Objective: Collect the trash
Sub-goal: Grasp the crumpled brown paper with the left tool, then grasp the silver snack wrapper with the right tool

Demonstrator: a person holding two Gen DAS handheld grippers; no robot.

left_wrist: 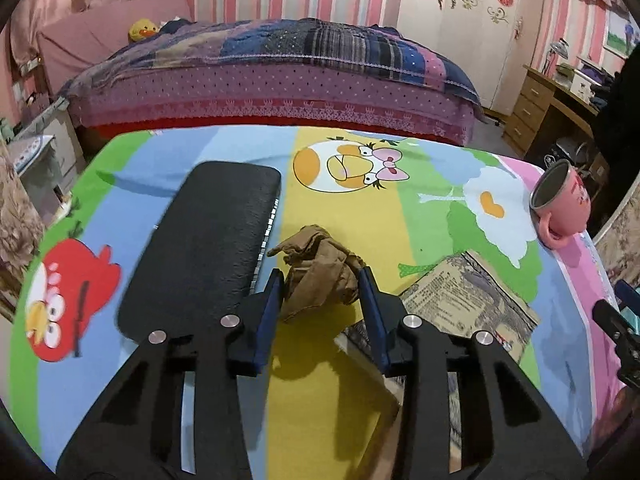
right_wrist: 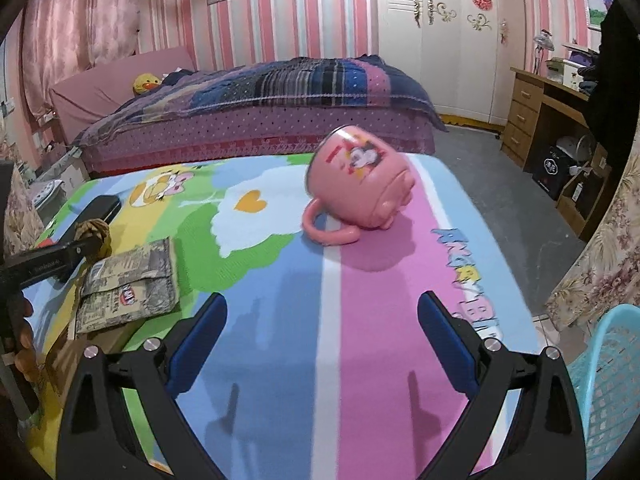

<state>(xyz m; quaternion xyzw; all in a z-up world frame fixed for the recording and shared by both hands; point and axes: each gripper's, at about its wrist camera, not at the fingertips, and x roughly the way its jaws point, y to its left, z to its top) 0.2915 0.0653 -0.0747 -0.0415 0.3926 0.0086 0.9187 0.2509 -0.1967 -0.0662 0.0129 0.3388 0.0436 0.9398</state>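
Note:
A crumpled brown wad of trash [left_wrist: 320, 268] lies on the colourful cartoon tablecloth [left_wrist: 344, 400]. My left gripper [left_wrist: 322, 280] has its blue fingers on both sides of the wad, touching it. From the right wrist view the wad [right_wrist: 94, 230] shows at far left beside the left gripper's finger. My right gripper [right_wrist: 320, 312] is open and empty above the blue and pink stripes. A turquoise plastic basket [right_wrist: 608, 380] stands off the table's right edge.
A black case [left_wrist: 208, 240] lies left of the wad. A printed flat packet [left_wrist: 468, 304] lies to its right, also in the right wrist view [right_wrist: 128, 284]. A pink mug [right_wrist: 356, 188] lies on its side. A bed [left_wrist: 280, 68] stands behind the table.

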